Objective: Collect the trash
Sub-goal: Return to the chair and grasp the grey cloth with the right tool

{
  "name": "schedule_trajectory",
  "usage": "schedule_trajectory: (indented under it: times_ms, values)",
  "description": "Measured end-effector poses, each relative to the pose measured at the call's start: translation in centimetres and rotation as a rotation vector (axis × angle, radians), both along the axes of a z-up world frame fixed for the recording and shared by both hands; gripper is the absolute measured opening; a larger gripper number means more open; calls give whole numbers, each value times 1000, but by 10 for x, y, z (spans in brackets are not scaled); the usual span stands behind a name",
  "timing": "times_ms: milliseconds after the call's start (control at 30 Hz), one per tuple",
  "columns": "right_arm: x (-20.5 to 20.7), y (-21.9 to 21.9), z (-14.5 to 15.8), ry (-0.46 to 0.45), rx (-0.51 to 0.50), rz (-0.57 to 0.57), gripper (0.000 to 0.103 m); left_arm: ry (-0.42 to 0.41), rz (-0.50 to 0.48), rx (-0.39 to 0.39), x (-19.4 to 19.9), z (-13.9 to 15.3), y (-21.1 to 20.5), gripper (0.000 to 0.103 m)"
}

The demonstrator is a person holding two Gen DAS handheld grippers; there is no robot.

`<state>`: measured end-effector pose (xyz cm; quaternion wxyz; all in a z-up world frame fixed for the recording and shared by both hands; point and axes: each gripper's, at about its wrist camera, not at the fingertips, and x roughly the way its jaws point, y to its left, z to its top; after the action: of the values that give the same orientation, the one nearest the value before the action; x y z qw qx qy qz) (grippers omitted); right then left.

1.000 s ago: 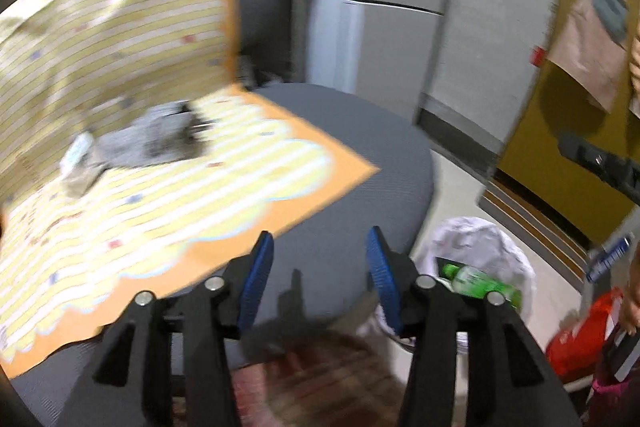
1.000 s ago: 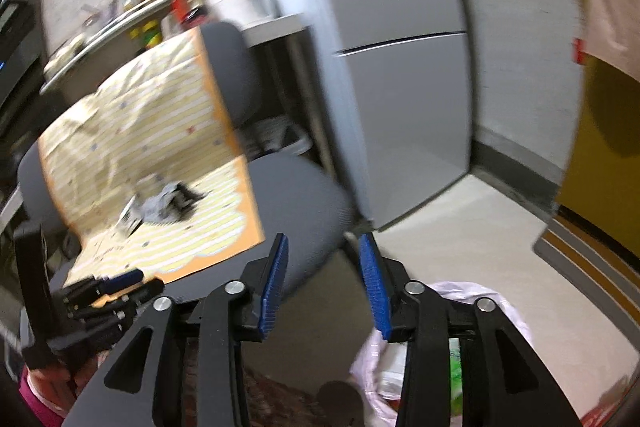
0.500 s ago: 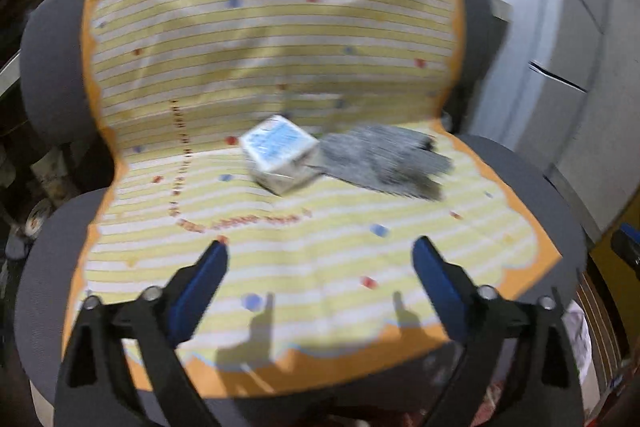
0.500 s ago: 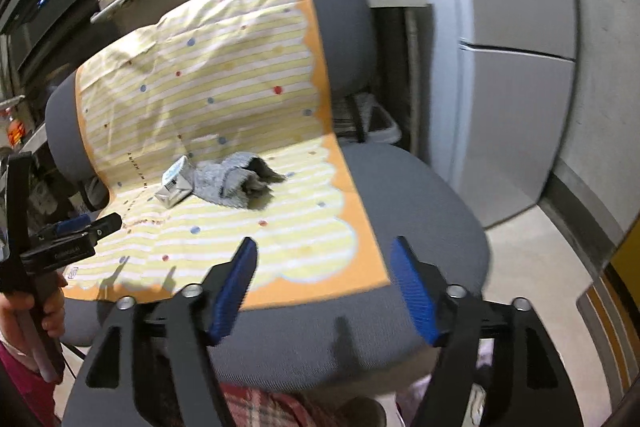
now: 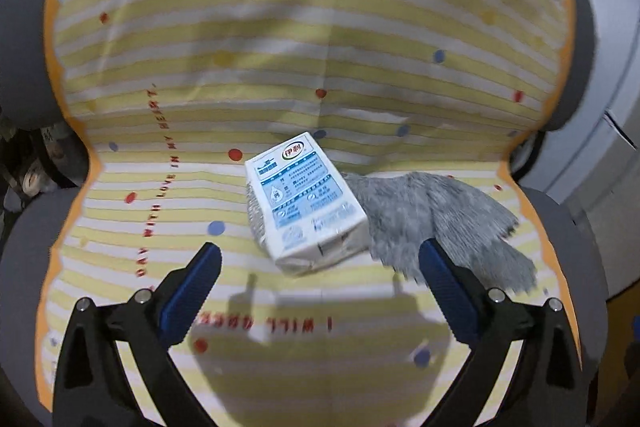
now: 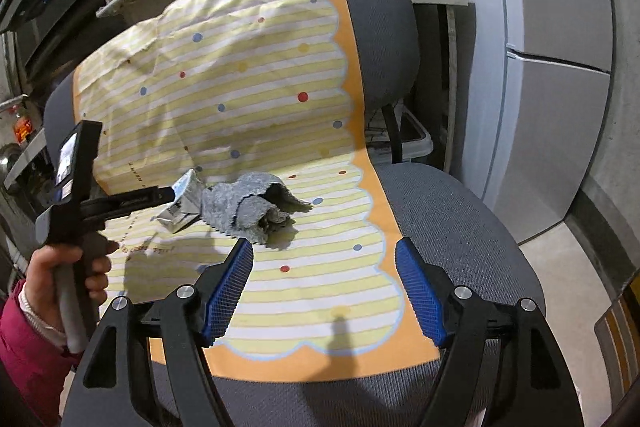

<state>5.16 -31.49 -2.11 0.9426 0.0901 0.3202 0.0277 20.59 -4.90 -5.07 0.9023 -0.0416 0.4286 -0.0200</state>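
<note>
Milk carton (image 5: 306,203), white with blue print, lies on its side at the middle of the left wrist view, on a striped cloth (image 5: 280,39) draped over a grey office chair (image 5: 24,39). A grey rag (image 5: 440,215) touches it at 3 o'clock. The left gripper (image 5: 320,259) is spread wide and holds nothing, the carton just ahead of its tips.

From the right wrist, the carton (image 6: 182,201) sits at 10 o'clock beside the rag (image 6: 250,207). The right gripper (image 6: 324,267) gapes wide, empty, above the cloth (image 6: 240,75).
</note>
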Motion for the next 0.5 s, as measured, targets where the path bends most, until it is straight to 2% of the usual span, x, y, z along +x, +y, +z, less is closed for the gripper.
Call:
schedule_trajectory:
  times_ms: [233,267,300,367,433,467,500]
  values:
    - [19,-2,-14,43,-5,-7,74,98,86,-113,38,-31,13,94]
    - [21,-1,-16,48,-9,-7,74,100,88,-133,39,-33,16,84]
    - [23,0,-17,53,-12,-5,74,103,84,-145,40,-35,18,79]
    - [26,3,-19,64,-16,1,74,89,58,-141,37,-34,17,77]
    - [29,7,-19,67,-21,12,74,59,35,-104,28,-30,18,72]
    - [31,11,-19,67,-27,21,74,31,24,-93,20,-25,20,64]
    - [32,15,-19,67,-31,29,74,4,4,-91,12,-19,20,41]
